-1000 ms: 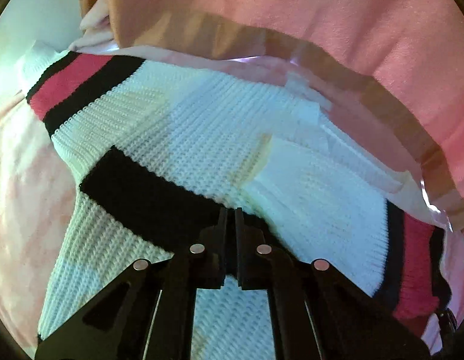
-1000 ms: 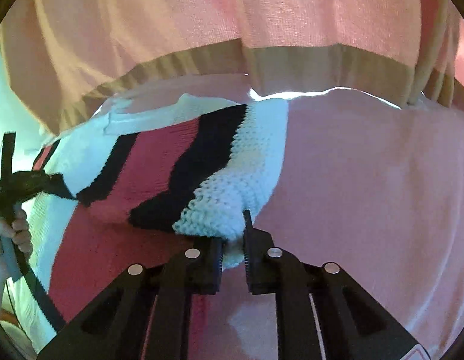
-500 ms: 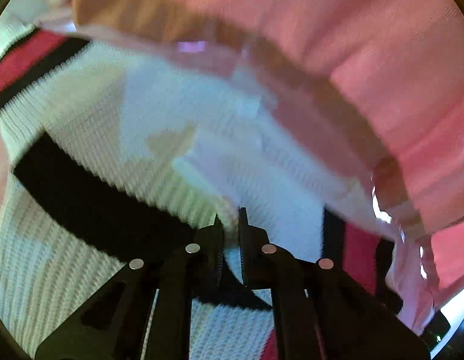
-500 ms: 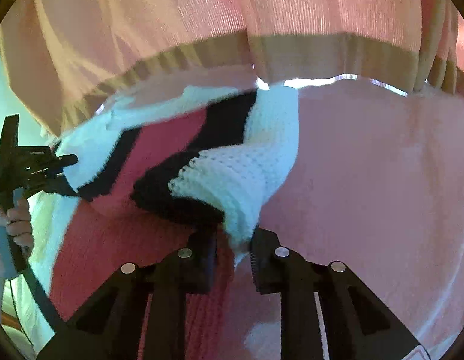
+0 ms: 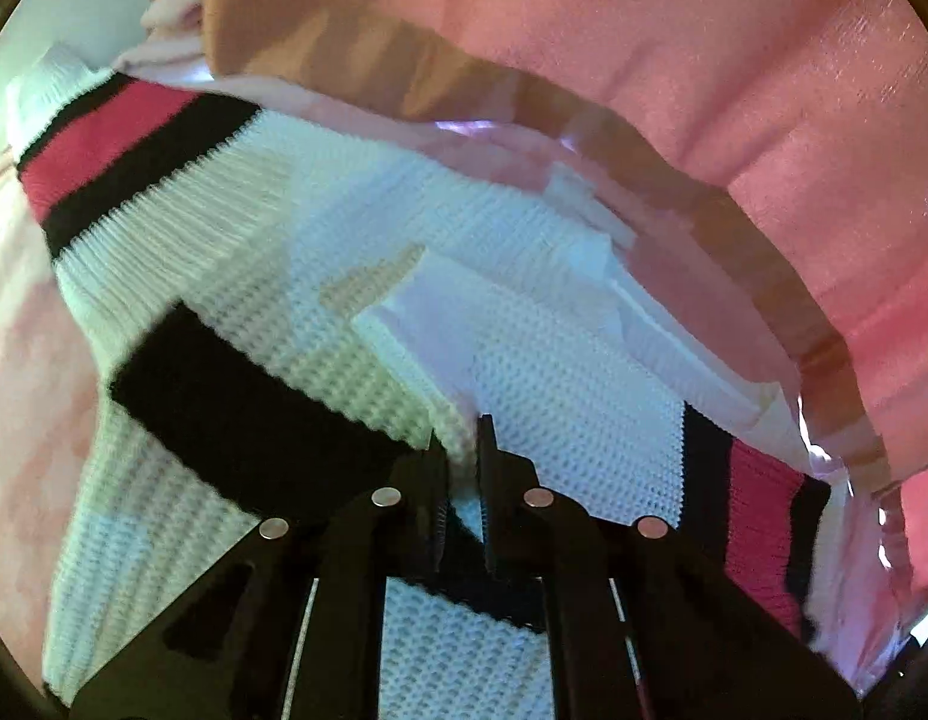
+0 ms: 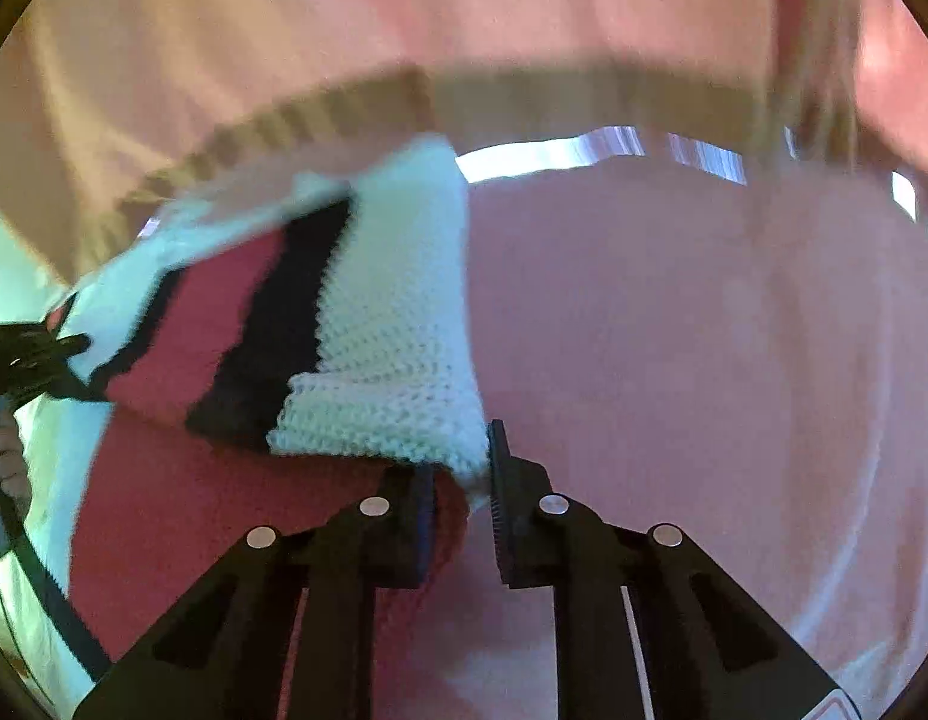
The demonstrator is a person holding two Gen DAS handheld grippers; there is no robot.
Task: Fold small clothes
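Note:
A white knit sweater [image 5: 523,372] with black and red stripes lies on a pink cloth surface [image 5: 26,312]. My left gripper [image 5: 461,450] is shut on a fold of the sweater's white knit beside a black band. In the right wrist view, my right gripper [image 6: 464,456] pinches the white cuff of a striped sleeve [image 6: 380,360], lifted over the red part of the sweater [image 6: 182,510]. The left gripper [image 6: 44,354] also shows at the left edge, held by a hand.
A pink garment with a tan ribbed hem [image 5: 643,138] hangs close across the top of both views, also seen in the right wrist view [image 6: 523,96]. The pink cloth [image 6: 703,360] spreads to the right of the sleeve.
The right gripper has carried the sleeve cuff up and leftward over the sweater body. The left gripper has kept its hold while its view swung back toward the striped sleeve at upper left.

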